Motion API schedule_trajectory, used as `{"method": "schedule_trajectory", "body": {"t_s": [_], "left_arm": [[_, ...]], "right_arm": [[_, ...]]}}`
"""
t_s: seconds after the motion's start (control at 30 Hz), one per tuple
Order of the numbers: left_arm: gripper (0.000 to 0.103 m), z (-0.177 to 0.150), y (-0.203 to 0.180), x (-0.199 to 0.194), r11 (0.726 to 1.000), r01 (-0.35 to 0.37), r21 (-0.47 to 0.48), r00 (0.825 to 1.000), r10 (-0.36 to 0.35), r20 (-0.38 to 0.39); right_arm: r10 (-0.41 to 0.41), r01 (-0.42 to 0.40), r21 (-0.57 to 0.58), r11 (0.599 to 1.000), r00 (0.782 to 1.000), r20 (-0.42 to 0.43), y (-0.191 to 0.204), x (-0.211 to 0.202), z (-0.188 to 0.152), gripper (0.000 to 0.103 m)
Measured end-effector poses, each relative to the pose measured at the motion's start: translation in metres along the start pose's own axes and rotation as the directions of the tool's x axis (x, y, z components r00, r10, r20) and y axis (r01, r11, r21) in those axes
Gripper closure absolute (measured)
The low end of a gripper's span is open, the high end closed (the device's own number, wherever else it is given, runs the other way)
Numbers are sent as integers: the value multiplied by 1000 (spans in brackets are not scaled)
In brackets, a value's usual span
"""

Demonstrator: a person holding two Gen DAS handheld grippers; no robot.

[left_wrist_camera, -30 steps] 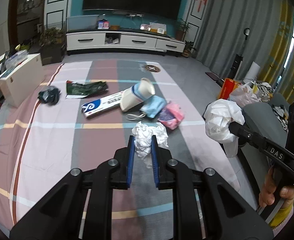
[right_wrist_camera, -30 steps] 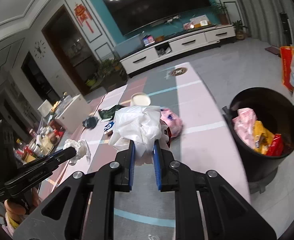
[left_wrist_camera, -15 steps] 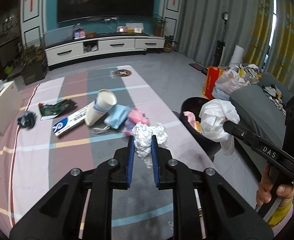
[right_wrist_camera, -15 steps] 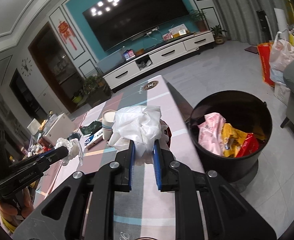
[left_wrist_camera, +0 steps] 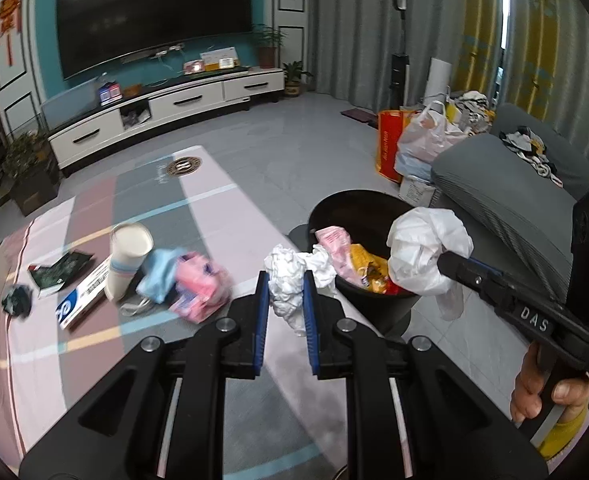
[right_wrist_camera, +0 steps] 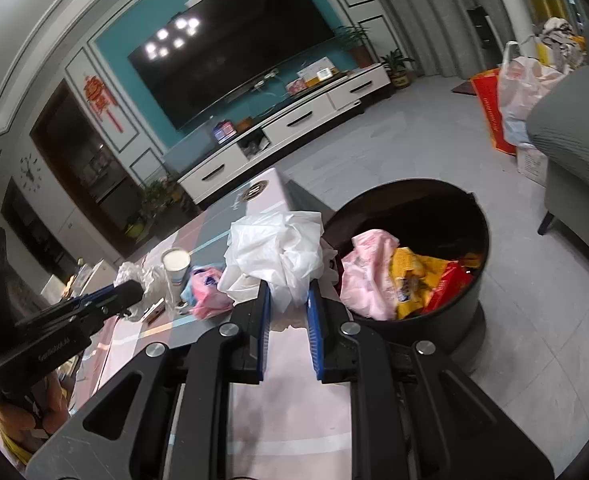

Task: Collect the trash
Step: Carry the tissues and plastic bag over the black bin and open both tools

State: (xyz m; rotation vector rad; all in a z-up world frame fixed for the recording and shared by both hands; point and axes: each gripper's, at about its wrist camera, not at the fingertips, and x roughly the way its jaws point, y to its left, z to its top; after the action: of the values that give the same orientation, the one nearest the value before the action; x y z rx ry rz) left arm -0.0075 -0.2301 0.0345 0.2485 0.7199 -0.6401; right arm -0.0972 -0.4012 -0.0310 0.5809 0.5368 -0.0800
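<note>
Counter (left_wrist_camera: 230,216): striped cloth in pink, grey and brown; the rest of the litter lies together on its left part.
Bin (right_wrist_camera: 446,216): black and round, on the floor just off the counter's right edge; pink, yellow and red wrappers already inside.
Bag (right_wrist_camera: 278,252): crumpled white plastic, pinched low down between the blue pads of the right tongs (right_wrist_camera: 288,300), its bulk billowing above the tips; held up at the bin's near-left rim, not over the middle.
Right tongs, gap: narrow, closed on the bag.
Tissue (left_wrist_camera: 290,276): white crumpled wad, clamped in the left tongs (left_wrist_camera: 286,292), held above the counter's right edge beside the bin's rim.
Left tongs, gap: narrow, closed on the tissue.
Cup (left_wrist_camera: 128,258): white paper cup lying tilted on the counter, mouth turned up and away.
Pink pack (left_wrist_camera: 198,286): just right of the cup, touching a pale blue mask (left_wrist_camera: 160,276).
Box (left_wrist_camera: 84,296): long white and blue carton, flat, left of the cup.
Hand (left_wrist_camera: 546,388): fingers wrapped round the right tongs' handle, a yellow sleeve below.
Change from a second ago: both tongs have swung across from over the counter's litter toward the bin, which now fills the view ahead; each grip is unchanged, with the same wad and the same bag still held.
</note>
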Motion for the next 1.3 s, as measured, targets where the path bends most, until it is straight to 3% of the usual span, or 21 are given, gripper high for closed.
{"method": "schedule_trajectory", "body": {"t_s": [0.63, 1.03, 1.13, 1.2, 1.3], "left_arm": [[86, 39, -64, 95, 993, 65, 96, 997, -60, -50], [84, 41, -75, 148, 992, 50, 113, 992, -37, -117], [78, 41, -75, 152, 993, 50, 111, 992, -37, -117], [62, 42, -74, 154, 993, 49, 112, 993, -36, -116], [50, 41, -73, 150, 993, 43, 111, 994, -32, -103]], "right_arm": [[-119, 118, 33, 993, 993, 26, -41, 22, 19, 85], [-188, 188, 30, 982, 982, -28, -63, 58, 25, 82], [-192, 194, 43, 980, 980, -46, -68, 64, 26, 77], [-189, 191, 59, 980, 981, -45, -70, 65, 26, 65], [-189, 191, 75, 979, 981, -30, -71, 60, 27, 52]]}}
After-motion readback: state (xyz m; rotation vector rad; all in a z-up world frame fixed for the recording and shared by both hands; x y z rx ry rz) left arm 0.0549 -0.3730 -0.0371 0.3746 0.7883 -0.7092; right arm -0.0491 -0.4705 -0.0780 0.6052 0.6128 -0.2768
